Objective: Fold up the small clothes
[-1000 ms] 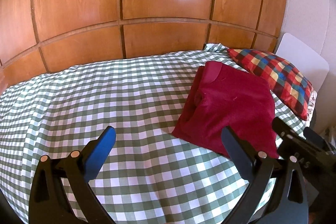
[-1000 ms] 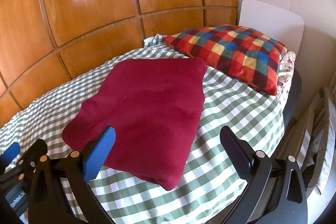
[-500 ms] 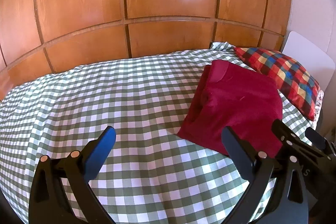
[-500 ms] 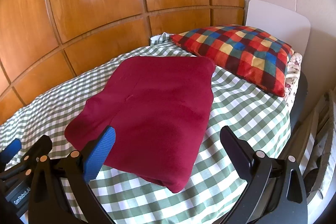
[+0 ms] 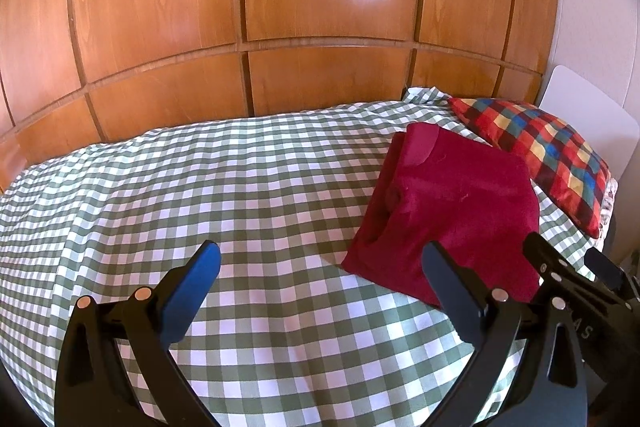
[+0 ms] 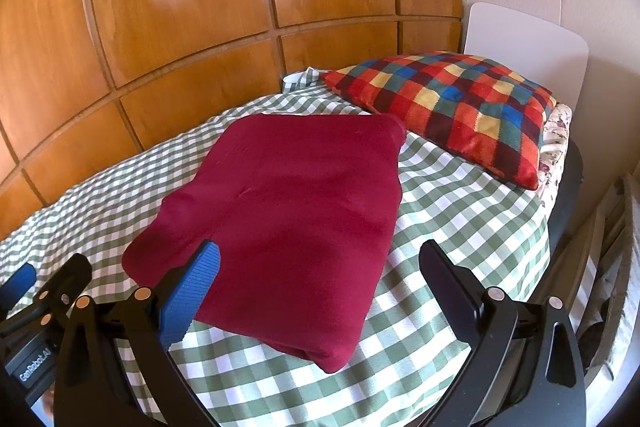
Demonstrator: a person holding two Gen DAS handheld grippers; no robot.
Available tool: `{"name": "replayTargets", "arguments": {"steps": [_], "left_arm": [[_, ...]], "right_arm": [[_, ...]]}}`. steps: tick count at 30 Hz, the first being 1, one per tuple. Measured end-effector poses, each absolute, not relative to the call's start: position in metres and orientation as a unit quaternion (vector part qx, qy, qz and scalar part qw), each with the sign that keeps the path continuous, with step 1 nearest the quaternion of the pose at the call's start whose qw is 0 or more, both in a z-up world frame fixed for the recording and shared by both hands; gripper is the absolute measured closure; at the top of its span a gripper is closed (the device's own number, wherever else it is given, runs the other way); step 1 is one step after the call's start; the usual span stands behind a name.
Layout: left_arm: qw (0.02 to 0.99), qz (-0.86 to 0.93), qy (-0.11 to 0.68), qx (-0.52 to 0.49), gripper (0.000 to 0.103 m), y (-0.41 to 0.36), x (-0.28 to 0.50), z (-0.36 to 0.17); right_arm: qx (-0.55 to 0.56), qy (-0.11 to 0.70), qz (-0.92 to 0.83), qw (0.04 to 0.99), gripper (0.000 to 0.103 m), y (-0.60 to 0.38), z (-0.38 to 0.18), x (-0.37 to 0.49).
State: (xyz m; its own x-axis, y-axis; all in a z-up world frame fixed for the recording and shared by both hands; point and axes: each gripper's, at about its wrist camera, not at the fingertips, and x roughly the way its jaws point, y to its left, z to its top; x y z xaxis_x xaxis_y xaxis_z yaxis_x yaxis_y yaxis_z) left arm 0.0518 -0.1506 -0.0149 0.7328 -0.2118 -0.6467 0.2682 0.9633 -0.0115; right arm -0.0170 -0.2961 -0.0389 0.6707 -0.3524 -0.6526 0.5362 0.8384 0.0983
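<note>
1. Garment point(image 6: 288, 211): a dark red piece of clothing lies folded into a neat rectangle on the green-and-white checked bed point(image 5: 224, 195), just beside the multicoloured checked pillow point(image 6: 452, 115) and near the bed's right edge.

2. Grippers: the left gripper point(image 5: 320, 263) hangs over bare bedspread with its jaws wide apart and nothing between them. The right gripper point(image 6: 320, 259) is likewise spread open and empty, held above the near end of the garment without clamping it.

3. Judgement of the step: the fold looks finished, so the work in hand seems to be checking and tidying the bundle, or leaving it be.

4. Doing it well: the left view shows layered edges along the garment's left side, with a small flap near the far corner. If any tidying is wanted, that side deserves attention first.

5. Any press or pinch should come straight down and lift straight off, since soft, thick fabric is likely to drag and spoil the stacked layers if a finger slides sideways.

6. The near corner sits close to the bed's edge; a nudge outward could tip the bundle over, so pushes are better directed toward the wooden panelled wall point(image 5: 320, 7).
</note>
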Motion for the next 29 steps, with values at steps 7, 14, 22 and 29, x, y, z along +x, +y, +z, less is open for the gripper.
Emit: {"name": "replayTargets", "arguments": {"steps": [7,14,22,29], "left_arm": [[0.93,-0.13,0.342,0.042,0.003,-0.151,0.05,-0.014],[0.93,-0.132,0.339,0.039,0.003,-0.15,0.048,-0.011],[0.93,-0.135,0.338,0.04,0.003,-0.15,0.046,-0.011],[0.926,-0.137,0.348,0.043,0.003,-0.148,0.048,-0.02]], "right_arm": [[0.14,0.323,-0.242,0.904,0.004,-0.296,-0.039,-0.018],[0.141,0.322,-0.242,0.904,0.004,-0.296,-0.04,-0.017],[0.143,0.324,-0.242,0.904,0.004,-0.296,-0.042,-0.016],[0.148,0.312,-0.263,0.901,0.004,-0.309,-0.037,-0.018]]}}
